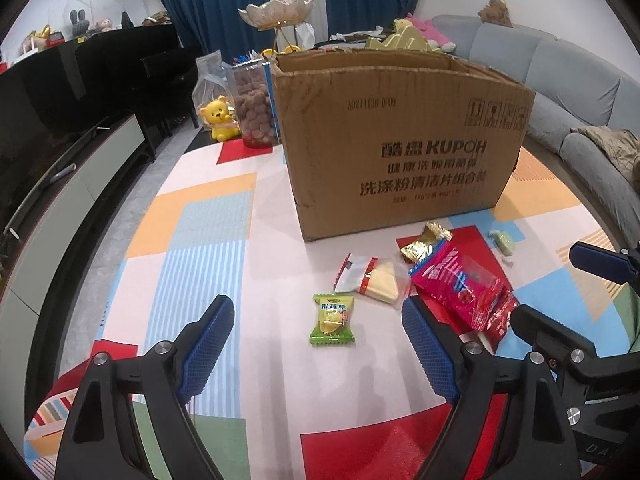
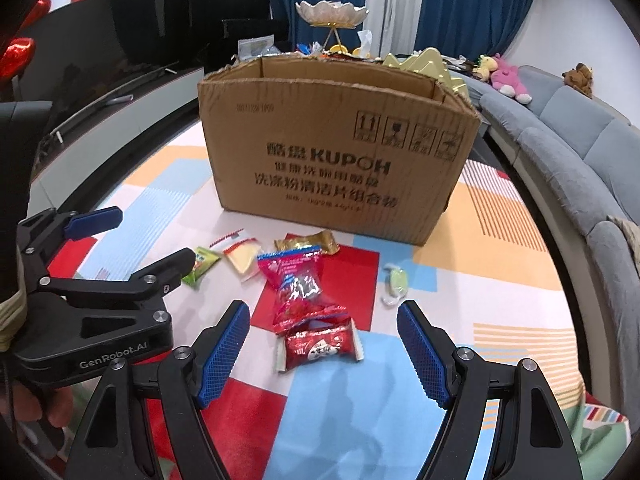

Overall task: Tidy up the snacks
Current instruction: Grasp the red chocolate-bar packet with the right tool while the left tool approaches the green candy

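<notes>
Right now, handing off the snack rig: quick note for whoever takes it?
Left hand-held gripper: open, empty, hovering over the green packet.
Right hand-held gripper: open, empty, over the small red packet.
Cardboard box: open-topped, behind the snacks; its inside can't be seen.
Loose on the mat: big red bag, wedge snack, gold wrapper, pale green candy.
Left: six loose snacks.

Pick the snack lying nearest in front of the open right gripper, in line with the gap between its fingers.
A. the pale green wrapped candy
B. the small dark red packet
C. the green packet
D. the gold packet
B: in the right wrist view the small dark red packet lies on the mat just ahead of the right gripper; the green packet, gold packet and pale green wrapped candy lie farther off.
</notes>
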